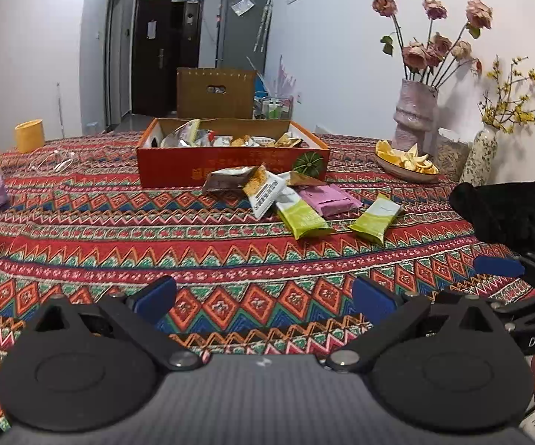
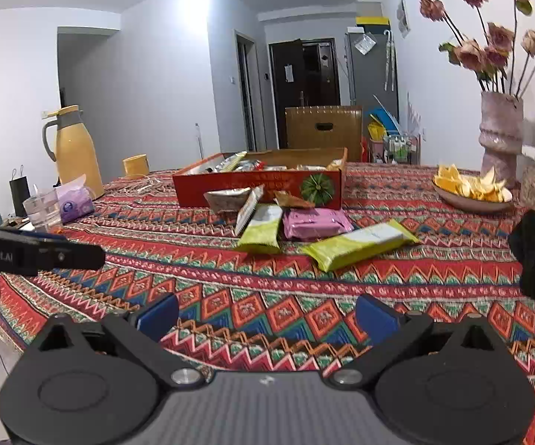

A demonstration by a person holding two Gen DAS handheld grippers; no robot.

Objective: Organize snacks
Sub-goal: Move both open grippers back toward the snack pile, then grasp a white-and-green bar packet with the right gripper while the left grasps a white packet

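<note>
A red cardboard box (image 1: 230,165) half full of snack packets stands mid-table. Loose packets lie in front of it: two green ones (image 1: 304,218) (image 1: 375,218), a pink one (image 1: 328,198), a white-and-orange one (image 1: 263,193) and a silver-brown one (image 1: 226,180). My left gripper (image 1: 263,298) hovers open over the tablecloth, short of the packets, with nothing between its blue pads. My right gripper (image 2: 267,315) is likewise open with nothing in it, nearest the right green packet (image 2: 360,244) and the pink one (image 2: 315,222). The two grippers are side by side.
A bowl of orange peel (image 1: 404,161), a pink vase of dried roses (image 1: 415,111) and a small flowered vase (image 1: 484,155) stand at the right. Near the right grippers' side lies a black cloth (image 1: 504,211). At the left are a yellow flask (image 2: 74,148), a tissue pack (image 2: 74,200), a glass (image 2: 43,209) and a yellow cup (image 1: 29,135).
</note>
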